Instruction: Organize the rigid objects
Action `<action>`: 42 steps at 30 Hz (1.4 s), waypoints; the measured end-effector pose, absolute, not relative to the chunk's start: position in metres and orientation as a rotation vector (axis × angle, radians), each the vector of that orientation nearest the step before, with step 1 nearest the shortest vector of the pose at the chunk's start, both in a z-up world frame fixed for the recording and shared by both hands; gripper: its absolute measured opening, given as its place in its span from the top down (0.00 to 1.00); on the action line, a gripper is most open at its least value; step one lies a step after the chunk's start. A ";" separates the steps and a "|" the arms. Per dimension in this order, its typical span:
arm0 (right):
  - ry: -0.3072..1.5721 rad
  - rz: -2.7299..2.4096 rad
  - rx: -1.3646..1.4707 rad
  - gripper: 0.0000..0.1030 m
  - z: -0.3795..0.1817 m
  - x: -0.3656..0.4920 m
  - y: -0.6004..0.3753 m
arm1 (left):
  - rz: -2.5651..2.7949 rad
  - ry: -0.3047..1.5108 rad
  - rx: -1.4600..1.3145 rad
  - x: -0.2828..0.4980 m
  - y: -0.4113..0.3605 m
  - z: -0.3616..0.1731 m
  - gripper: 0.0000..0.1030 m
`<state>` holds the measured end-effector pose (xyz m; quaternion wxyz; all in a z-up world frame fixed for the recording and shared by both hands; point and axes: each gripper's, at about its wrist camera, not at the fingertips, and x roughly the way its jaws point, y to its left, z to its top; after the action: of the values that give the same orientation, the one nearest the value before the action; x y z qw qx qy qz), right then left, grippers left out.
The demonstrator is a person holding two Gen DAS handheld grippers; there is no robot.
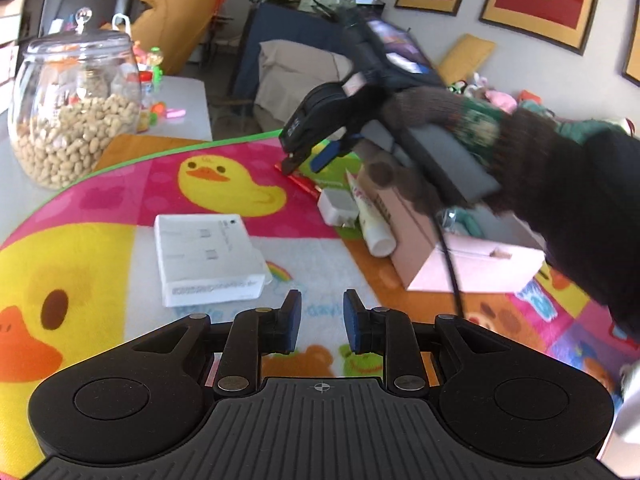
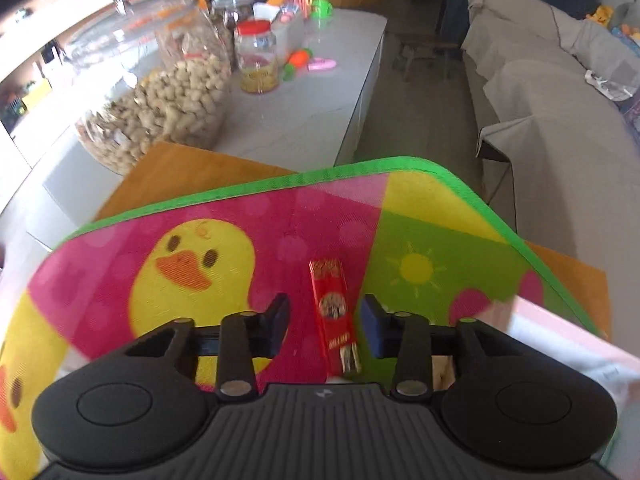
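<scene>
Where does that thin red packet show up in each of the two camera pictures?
Left wrist view: the red packet lies upper middle on the mat, under the tips of the right hand-held gripper.
Right wrist view: lower middle, between the open fingers of that hand-held gripper.
Shared landmark: the yellow duck printed on the mat, just left of the packet in both.
</scene>
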<state>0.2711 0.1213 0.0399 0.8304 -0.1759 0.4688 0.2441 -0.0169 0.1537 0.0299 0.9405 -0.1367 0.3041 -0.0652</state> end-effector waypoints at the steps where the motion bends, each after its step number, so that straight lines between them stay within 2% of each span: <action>1: 1.002 0.507 -0.395 0.70 0.035 0.274 0.124 | -0.134 0.622 -0.280 -0.018 0.156 0.028 0.75; 5: 1.055 0.533 -0.373 0.78 0.035 0.271 0.114 | -0.150 0.621 -0.324 -0.019 0.165 0.024 0.75; 16: 1.198 0.801 -0.313 0.78 0.041 0.162 0.071 | -0.160 0.661 -0.311 -0.017 0.150 0.019 0.75; 19: 1.162 0.834 -0.314 0.78 0.044 0.132 0.057 | -0.156 0.663 -0.293 -0.022 0.144 0.023 0.75; 21: 1.042 0.834 -0.338 0.77 0.056 0.111 0.046 | -0.160 0.662 -0.283 -0.025 0.140 0.026 0.75; 22: 0.972 0.825 -0.342 0.75 0.063 0.101 0.037 | -0.154 0.660 -0.283 -0.026 0.139 0.028 0.75; 23: 0.903 0.810 -0.332 0.66 0.069 0.090 0.028 | -0.141 0.659 -0.291 -0.026 0.139 0.029 0.75; 24: 0.850 0.794 -0.314 0.50 0.073 0.081 0.018 | -0.121 0.660 -0.307 -0.025 0.140 0.030 0.75; 26: 0.782 0.775 -0.282 0.32 0.073 0.068 0.005 | -0.055 0.670 -0.348 -0.018 0.146 0.029 0.75; 27: 0.771 0.766 -0.282 0.31 0.068 0.062 0.002 | -0.022 0.678 -0.364 -0.015 0.148 0.028 0.75; 31: 0.782 0.721 -0.324 0.31 0.044 0.053 0.001 | 0.039 0.691 -0.401 -0.013 0.150 0.033 0.75; 32: 0.791 0.721 -0.316 0.34 0.040 0.054 -0.002 | 0.044 0.693 -0.402 -0.013 0.149 0.034 0.75; 33: 0.800 0.727 -0.298 0.46 0.038 0.055 -0.007 | 0.048 0.694 -0.397 -0.013 0.148 0.036 0.75; 34: 0.812 0.733 -0.277 0.52 0.038 0.056 -0.013 | 0.052 0.692 -0.389 -0.014 0.147 0.039 0.75; 38: 0.787 0.689 -0.239 0.52 0.036 0.050 -0.040 | 0.017 0.668 -0.353 0.001 0.138 0.051 0.75; 42: 0.771 0.629 -0.210 0.52 0.037 0.040 -0.076 | -0.101 0.690 -0.311 0.056 0.123 0.054 0.75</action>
<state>0.0399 -0.0755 0.0367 0.8735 -0.1004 0.3691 0.3011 0.0558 0.1227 0.0544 0.9280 -0.1518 0.3367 -0.0494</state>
